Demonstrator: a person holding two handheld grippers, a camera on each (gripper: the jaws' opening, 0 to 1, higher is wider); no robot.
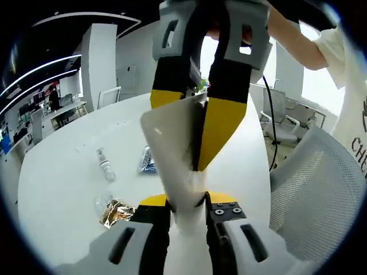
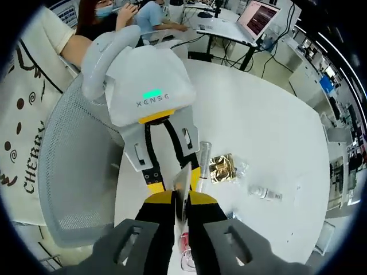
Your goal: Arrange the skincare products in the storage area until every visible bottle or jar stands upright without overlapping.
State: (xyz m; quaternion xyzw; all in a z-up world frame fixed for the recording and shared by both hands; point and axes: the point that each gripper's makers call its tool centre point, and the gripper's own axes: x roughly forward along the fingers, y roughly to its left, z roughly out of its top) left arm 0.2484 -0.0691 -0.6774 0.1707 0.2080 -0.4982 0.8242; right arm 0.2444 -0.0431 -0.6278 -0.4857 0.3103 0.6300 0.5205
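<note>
Held item: a white tube is pinched at both ends, the left gripper clamped on its lower body, the right gripper closed on its flat crimped end.
Other products: a small clear bottle lies flat at 9 o'clock of the tube; a gold sachet sits at 8 o'clock.
Risk: opposed pulls could buckle the tube; releasing one end early lets it swing and topple.
Room: the white table is open leftward; its edge and a mesh chair crowd 3 o'clock.
</note>
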